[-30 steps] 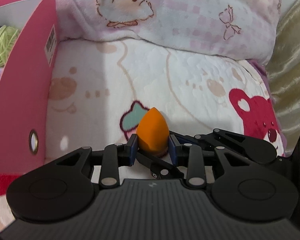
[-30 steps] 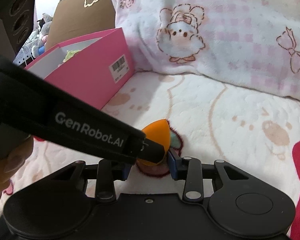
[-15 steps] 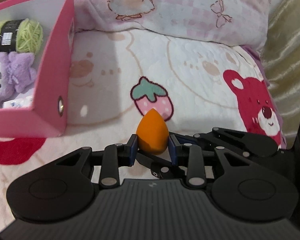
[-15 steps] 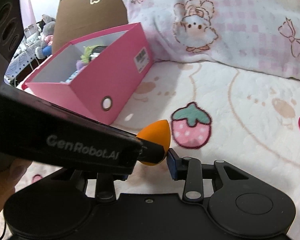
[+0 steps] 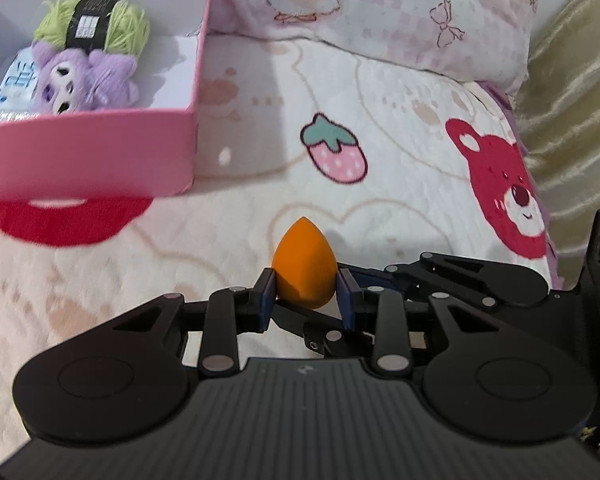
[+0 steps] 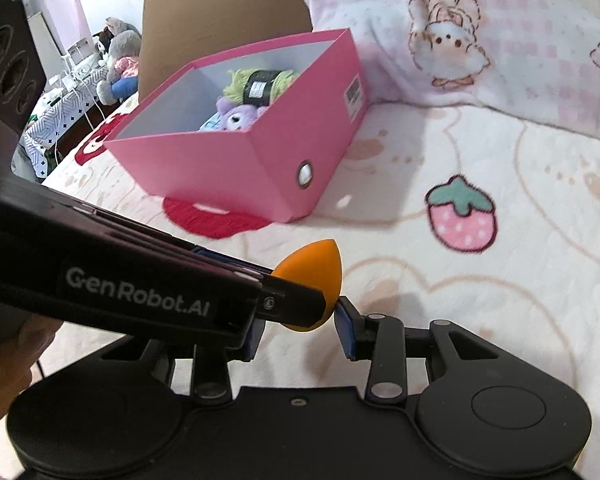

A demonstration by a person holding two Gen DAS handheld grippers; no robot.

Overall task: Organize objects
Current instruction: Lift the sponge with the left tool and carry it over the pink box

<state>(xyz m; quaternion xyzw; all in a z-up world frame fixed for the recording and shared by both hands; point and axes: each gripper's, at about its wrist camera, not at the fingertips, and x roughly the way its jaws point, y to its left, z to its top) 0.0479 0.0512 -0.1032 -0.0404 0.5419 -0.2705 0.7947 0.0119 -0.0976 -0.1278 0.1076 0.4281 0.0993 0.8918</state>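
Orange foam, one teardrop-shaped makeup sponge (image 5: pixel 305 271), sits pinched between the blue pads of the left gripper (image 5: pixel 305 298), whose jaws are nearly closed on its fat lower half, pointed tip facing away. It hangs above a pale quilt (image 5: pixel 400 92) printed with a strawberry and a red bear. Just right of it, the right gripper (image 6: pixel 300 330) has been easing its jaws apart; its far pad stands clear of the sponge, and the left tool hides the other, so it looks to have let go. Such a sponge is likely very light, soft and springy, so a gentle squeeze across the wide belly should hold better than the tapering tip. Far to the left stands one open pink box (image 5: pixel 100 148), holding one green yarn ball (image 5: pixel 94 24), one purple plush toy (image 5: pixel 84 80) and one pale packet, partly hidden
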